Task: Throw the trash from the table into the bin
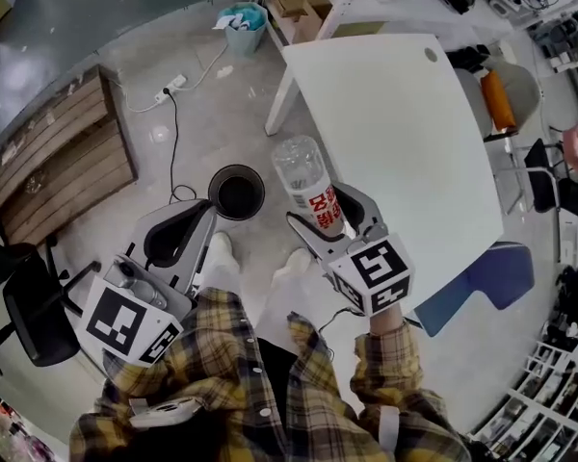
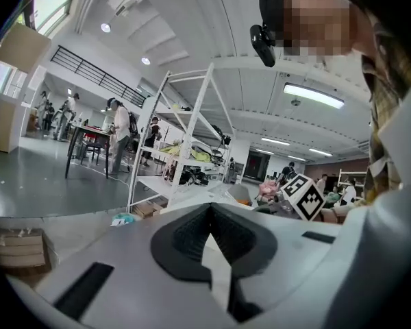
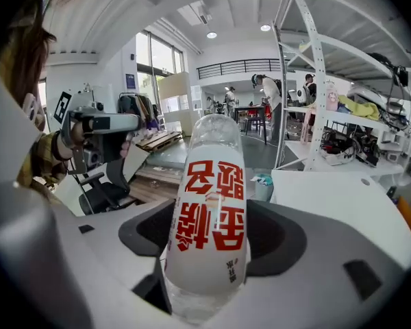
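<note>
- Chiefly, the risk is an early slip. The right gripper (image 1: 329,227) is clamped only on the lower end of the plastic bottle (image 3: 209,211), so the long free part could swing loose.
- Letting go here would likely miss, because the bottle hangs near the black bin (image 1: 260,192) but to its right, not over its mouth.
- Between the right jaws, the bottle points away from the person, off the white table (image 1: 405,133).
- Meanwhile the left gripper (image 2: 214,269) is closed on nothing.

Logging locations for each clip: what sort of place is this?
Probably an open-plan lab or workshop: white metal shelving loaded with gear, a mezzanine railing, people at worktables.
</note>
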Motion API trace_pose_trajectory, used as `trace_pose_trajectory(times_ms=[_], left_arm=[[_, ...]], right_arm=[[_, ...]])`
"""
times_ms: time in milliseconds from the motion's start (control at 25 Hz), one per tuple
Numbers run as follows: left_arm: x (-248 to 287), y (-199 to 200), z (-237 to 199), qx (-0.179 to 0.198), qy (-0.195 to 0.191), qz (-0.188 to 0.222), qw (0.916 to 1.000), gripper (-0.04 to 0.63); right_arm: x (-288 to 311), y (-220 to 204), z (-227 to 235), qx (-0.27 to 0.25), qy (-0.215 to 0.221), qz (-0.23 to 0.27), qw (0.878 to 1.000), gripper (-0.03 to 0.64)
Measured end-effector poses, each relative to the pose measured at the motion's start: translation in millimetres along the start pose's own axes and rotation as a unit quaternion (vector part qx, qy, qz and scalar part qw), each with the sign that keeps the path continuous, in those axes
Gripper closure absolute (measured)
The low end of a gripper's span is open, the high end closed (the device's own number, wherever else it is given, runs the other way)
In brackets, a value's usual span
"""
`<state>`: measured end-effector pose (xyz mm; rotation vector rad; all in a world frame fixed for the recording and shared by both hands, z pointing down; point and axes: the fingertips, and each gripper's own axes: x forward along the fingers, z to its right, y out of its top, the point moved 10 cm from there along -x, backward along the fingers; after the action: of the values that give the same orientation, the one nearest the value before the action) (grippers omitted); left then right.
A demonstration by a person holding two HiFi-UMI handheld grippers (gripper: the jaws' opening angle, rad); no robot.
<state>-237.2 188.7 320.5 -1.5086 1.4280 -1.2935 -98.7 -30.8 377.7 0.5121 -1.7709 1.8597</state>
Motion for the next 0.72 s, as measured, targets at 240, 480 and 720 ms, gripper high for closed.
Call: trace_pose_trajectory(times_ms=[240,480,720], left_arm=[[-4.5,-0.2,-77.2,-0.013,-0.034,-0.019,0.9991,0.588],[1.0,-22.8,-112.1,-0.033,-0.037,-0.033,0.9982,0.588],[14.3,-56.9,-127.4,-0.073,-0.015,-0.033,0.9967,0.588]], right_arm=[[82.0,16.5,-15.2,0.006,-0.01,-0.044,0.999,0.313],[145.3,0.0,-22.5,0.005,0.004,-0.085,0.996,0.313],[211.4,-54.7,-19.6,-0.017,0.044,-0.146,0.988,0.313]])
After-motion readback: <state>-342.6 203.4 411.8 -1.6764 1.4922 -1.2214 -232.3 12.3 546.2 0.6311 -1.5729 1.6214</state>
